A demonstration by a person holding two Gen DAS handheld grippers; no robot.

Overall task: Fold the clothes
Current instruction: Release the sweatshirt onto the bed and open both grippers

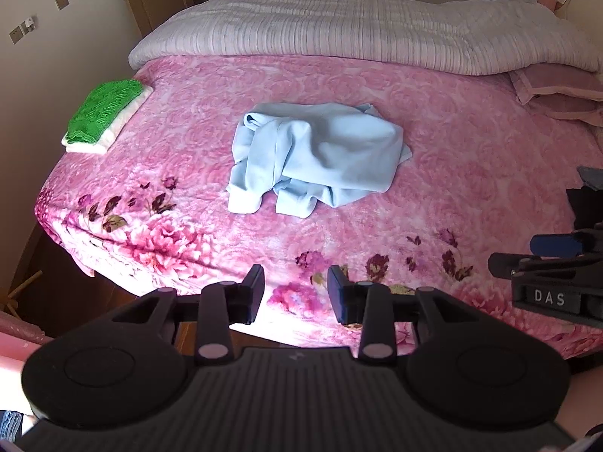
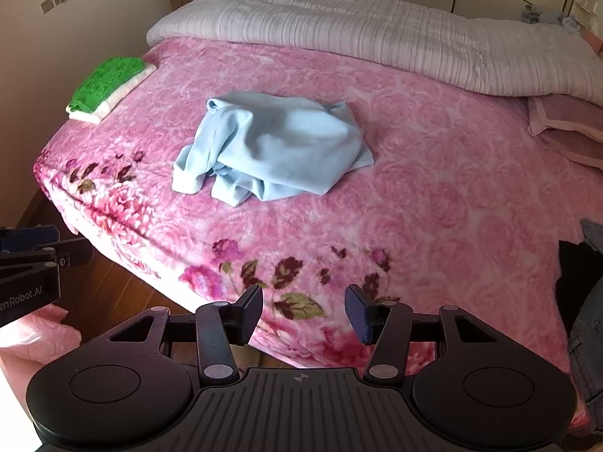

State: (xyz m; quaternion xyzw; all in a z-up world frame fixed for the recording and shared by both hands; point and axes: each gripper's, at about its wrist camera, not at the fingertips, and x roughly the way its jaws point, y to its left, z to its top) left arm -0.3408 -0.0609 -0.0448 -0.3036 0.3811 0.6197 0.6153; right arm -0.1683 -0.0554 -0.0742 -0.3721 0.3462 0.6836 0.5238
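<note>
A crumpled light-blue garment (image 1: 320,154) lies in a heap in the middle of the pink floral bed cover (image 1: 471,173); it also shows in the right wrist view (image 2: 275,147). My left gripper (image 1: 296,293) is open and empty, over the bed's near edge, well short of the garment. My right gripper (image 2: 303,314) is open and empty, also at the near edge. The right gripper shows at the right edge of the left wrist view (image 1: 546,263); the left gripper shows at the left edge of the right wrist view (image 2: 41,260).
A folded green cloth on a white one (image 1: 105,116) lies at the bed's left edge. A striped grey quilt (image 1: 358,26) lies across the head of the bed. A pink pillow (image 1: 557,90) is at the right. Dark clothes (image 2: 580,301) lie at the right edge. Wooden floor (image 2: 113,286) is lower left.
</note>
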